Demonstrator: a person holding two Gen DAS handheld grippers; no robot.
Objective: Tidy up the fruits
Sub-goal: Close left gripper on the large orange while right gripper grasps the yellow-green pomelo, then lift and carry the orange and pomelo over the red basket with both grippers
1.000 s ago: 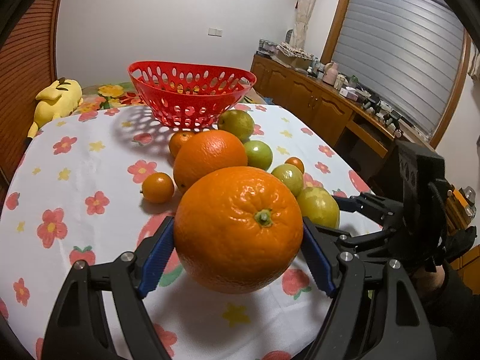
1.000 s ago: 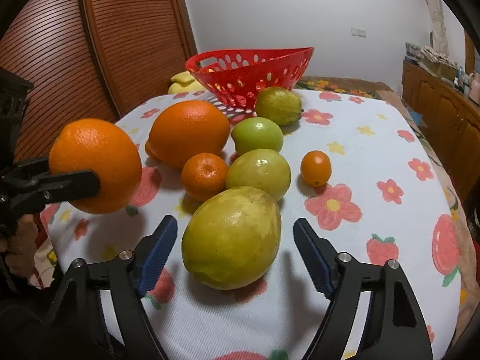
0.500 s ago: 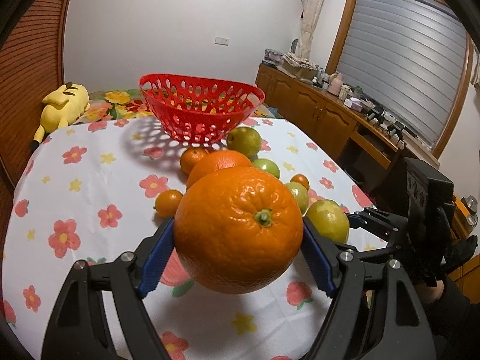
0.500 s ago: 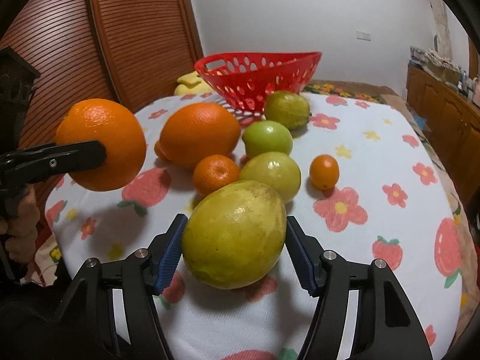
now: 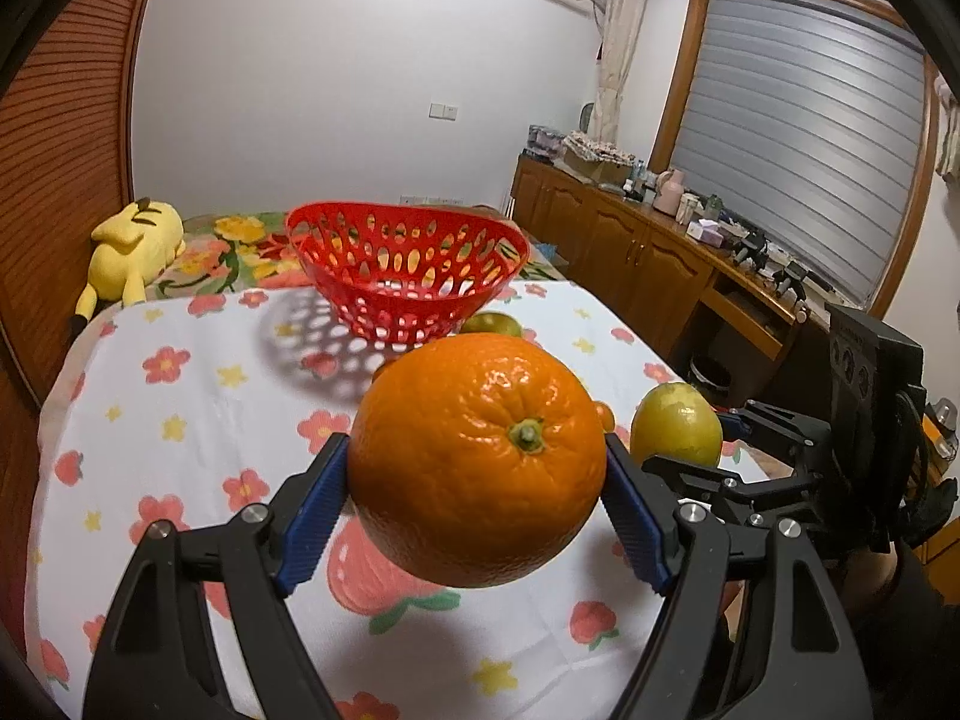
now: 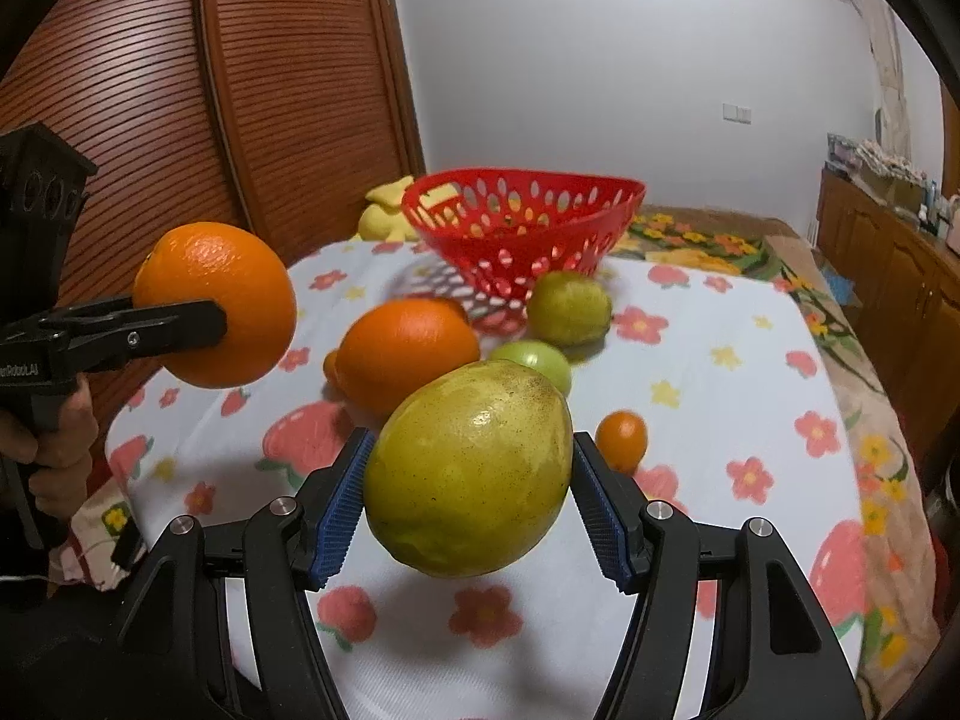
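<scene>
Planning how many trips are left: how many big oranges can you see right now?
2. One big orange is held in the left gripper; the other lies on the tablecloth before the red basket. More may be hidden.

Yellow plush toy (image 5: 129, 246), wooden cabinets (image 5: 624, 258)

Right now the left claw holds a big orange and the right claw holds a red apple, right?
Not quite. The left claw does hold the big orange, but the right claw holds a yellow-green fruit, not a red apple. The right wrist view shows it.
</scene>
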